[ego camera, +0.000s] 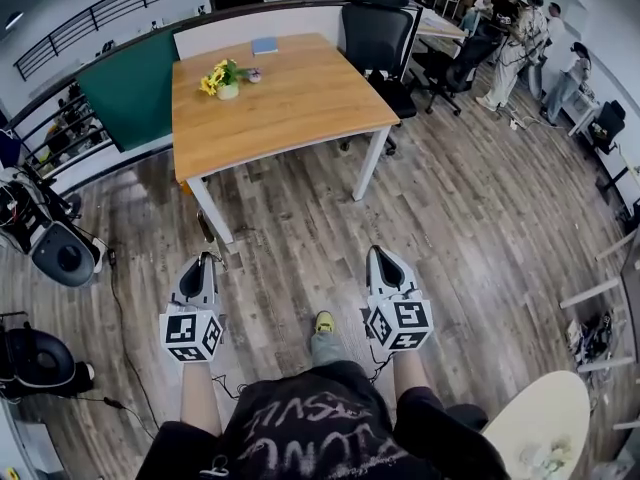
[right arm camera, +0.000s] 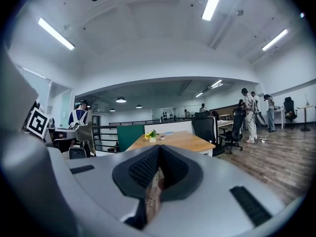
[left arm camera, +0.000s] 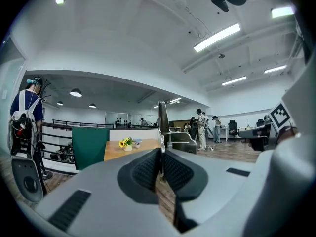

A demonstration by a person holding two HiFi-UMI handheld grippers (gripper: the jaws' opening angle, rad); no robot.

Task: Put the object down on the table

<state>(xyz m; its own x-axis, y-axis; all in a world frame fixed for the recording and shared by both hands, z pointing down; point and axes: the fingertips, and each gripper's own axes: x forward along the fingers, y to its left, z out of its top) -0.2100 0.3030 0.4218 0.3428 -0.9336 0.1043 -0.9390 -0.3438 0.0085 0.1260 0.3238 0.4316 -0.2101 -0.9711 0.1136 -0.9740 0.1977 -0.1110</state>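
Observation:
My left gripper is shut on a thin flat dark strip, which stands upright and edge-on between the pads in the left gripper view. What the strip is I cannot tell. My right gripper is shut with nothing between its pads. Both are held level above the wooden floor, a step short of the wooden table. A small pot of yellow flowers stands on the table's far left part.
A blue book lies at the table's far edge. A black office chair stands at its right, a green partition at its left. Dark equipment and cables are on the floor to my left. Several people stand at the back right.

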